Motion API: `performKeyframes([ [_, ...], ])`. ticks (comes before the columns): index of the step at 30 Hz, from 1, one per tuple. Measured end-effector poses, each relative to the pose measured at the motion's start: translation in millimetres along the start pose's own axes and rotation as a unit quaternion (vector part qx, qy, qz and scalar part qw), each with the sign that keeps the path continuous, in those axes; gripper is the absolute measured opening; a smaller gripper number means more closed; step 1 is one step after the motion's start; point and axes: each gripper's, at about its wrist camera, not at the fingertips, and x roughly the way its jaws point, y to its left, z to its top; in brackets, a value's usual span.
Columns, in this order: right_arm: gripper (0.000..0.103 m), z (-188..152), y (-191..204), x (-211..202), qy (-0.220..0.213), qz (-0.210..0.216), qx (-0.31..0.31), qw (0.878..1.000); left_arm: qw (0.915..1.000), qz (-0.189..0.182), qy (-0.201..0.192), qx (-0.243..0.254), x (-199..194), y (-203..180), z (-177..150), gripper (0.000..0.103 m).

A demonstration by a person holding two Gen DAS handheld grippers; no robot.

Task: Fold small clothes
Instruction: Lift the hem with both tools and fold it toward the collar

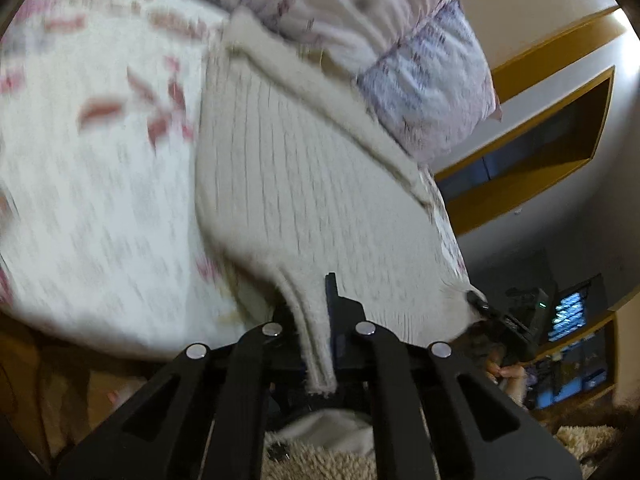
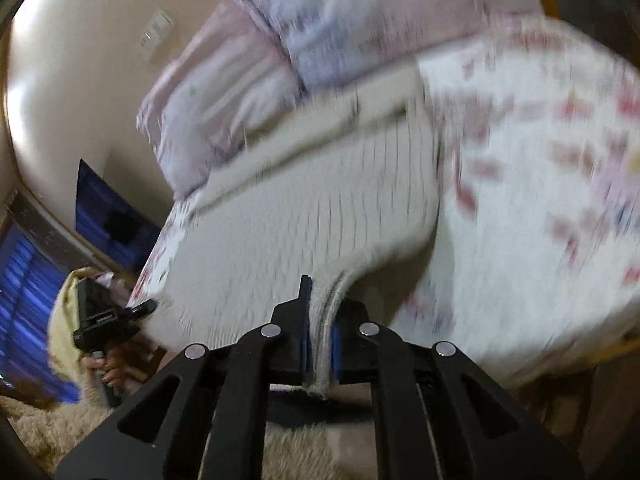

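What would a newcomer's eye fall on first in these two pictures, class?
A cream ribbed knit garment lies spread across the floral-printed bedsheet. Its near edge is pinched by the left gripper and right gripper. Lilac patterned pillows sit behind it.

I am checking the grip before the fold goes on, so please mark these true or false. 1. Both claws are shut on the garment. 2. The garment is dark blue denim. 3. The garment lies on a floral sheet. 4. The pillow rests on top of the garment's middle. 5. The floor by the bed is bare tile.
1. True: the left claw and right claw each pinch an edge of the cream ribbed knit garment.
2. False: it is cream ribbed knit.
3. True: the white floral bedsheet lies under it.
4. False: the lilac patterned pillow sits beyond its far edge.
5. False: a beige shaggy rug shows there.
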Motion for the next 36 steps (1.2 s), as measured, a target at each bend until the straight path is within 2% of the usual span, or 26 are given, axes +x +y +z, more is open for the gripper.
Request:
performKeyframes([
  [2, 0.008, 13.5, 8.9, -9.9, -0.043, -0.022, -0.028, 0.998, 0.9995, 0.012, -0.025, 0.014, -9.7, -5.0, 14.5, 0.005],
  [8, 0.008, 42.1, 28.6, -18.4, -0.123, -0.056, -0.08, 0.988, 0.992, 0.051, -0.096, 0.065, -27.0, -26.8, 64.3, 0.005],
  [13, 0.008, 75.9, 43.5, -9.2, -0.161, -0.083, -0.106, 0.978, 0.9837, 0.071, -0.133, 0.099, -21.6, -48.8, 107.1, 0.005],
  [19, 0.008, 124.1, 51.6, 14.7, -0.189, -0.1, -0.121, 0.969, 0.9775, 0.084, -0.158, 0.111, -5.2, -59.7, 160.4, 0.005],
  [26, 0.008, 164.0, 46.8, 50.5, -0.198, -0.107, -0.105, 0.969, 0.9755, 0.095, -0.163, 0.113, 27.5, -58.6, 209.0, 0.005],
  [30, 0.008, 181.1, 31.5, 80.0, -0.191, -0.113, -0.084, 0.971, 0.9763, 0.105, -0.156, 0.107, 58.7, -46.0, 231.2, 0.005],
  [34, 0.008, 192.5, 3.1, 125.0, -0.146, -0.128, -0.052, 0.98, 0.9807, 0.118, -0.133, 0.08, 95.4, -20.6, 245.2, 0.005],
  [36, 0.008, 195.1, -17.0, 151.5, -0.108, -0.135, -0.025, 0.985, 0.9846, 0.123, -0.111, 0.056, 116.9, -2.4, 249.6, 0.005],
])
